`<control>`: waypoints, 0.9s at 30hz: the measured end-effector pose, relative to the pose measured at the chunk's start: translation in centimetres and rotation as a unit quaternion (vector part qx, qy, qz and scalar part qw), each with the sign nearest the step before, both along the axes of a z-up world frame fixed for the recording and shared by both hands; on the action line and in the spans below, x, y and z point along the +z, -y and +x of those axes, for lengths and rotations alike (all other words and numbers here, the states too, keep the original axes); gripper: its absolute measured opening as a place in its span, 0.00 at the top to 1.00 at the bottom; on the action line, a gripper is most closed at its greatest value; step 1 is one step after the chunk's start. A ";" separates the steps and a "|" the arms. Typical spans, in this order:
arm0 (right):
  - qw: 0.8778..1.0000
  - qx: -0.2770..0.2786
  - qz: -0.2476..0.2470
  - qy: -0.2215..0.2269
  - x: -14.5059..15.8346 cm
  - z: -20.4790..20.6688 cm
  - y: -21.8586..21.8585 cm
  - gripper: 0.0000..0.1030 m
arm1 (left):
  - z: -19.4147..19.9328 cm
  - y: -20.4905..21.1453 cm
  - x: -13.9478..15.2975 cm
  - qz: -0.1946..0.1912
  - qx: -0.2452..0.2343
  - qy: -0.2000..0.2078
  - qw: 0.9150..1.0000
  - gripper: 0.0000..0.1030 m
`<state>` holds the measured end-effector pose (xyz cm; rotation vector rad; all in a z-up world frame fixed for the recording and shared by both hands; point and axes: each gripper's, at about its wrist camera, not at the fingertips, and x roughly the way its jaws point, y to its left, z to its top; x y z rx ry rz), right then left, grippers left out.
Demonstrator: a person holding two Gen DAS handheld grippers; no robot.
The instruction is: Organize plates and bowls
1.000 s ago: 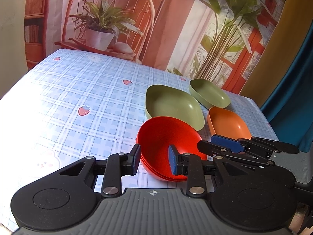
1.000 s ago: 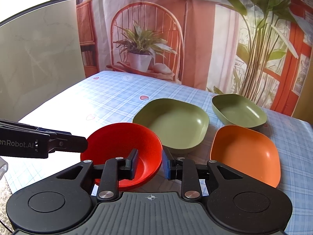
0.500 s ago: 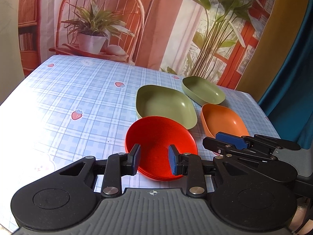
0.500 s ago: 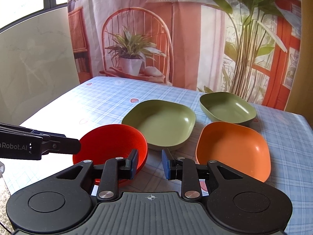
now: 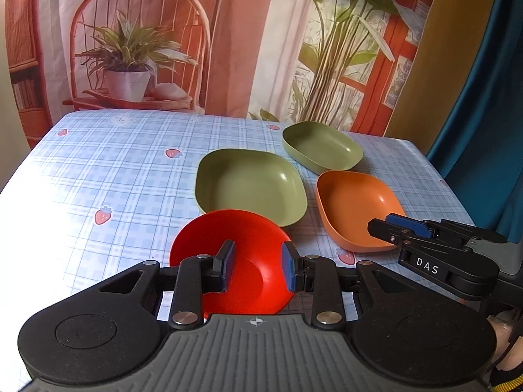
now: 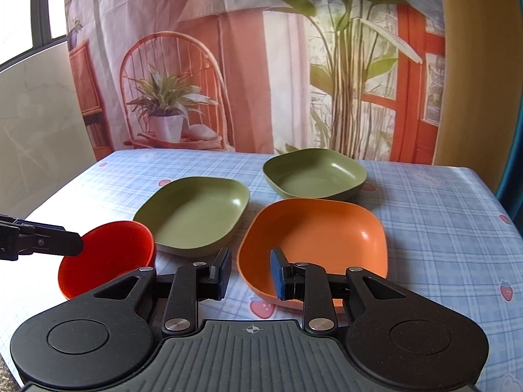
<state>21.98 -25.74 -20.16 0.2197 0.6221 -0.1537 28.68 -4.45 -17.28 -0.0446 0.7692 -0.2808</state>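
A red bowl [image 5: 242,254] sits near the table's front edge, straight ahead of my open, empty left gripper [image 5: 256,268]; it also shows in the right wrist view [image 6: 108,258]. A green plate [image 5: 250,184] [image 6: 196,215], a smaller green bowl [image 5: 322,145] [image 6: 313,174] and an orange dish [image 5: 354,207] [image 6: 315,238] lie behind and to the right. My right gripper [image 6: 250,274] is open and empty, just before the orange dish's near rim. It shows in the left wrist view [image 5: 405,228].
The table [image 5: 114,170] has a blue checked cloth with strawberry prints. A printed backdrop [image 6: 245,65] hangs behind it. A blue curtain [image 5: 483,130] hangs at the right.
Both grippers have pulled back and swung right. The right gripper now faces the orange dish instead of the red bowl. The dishes have not moved.
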 end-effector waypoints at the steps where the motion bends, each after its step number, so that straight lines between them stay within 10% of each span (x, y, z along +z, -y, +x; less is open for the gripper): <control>1: 1.000 -0.004 0.002 0.001 -0.1 -0.1 0.5 0.75 | 0.2 0.2 0.1 0.002 -0.001 0.000 1.000 0.69; 27: 0.996 -0.085 0.023 0.005 -4.1 -1.1 8.1 0.73 | 3.4 6.0 -0.8 0.026 -0.043 -0.011 0.999 0.69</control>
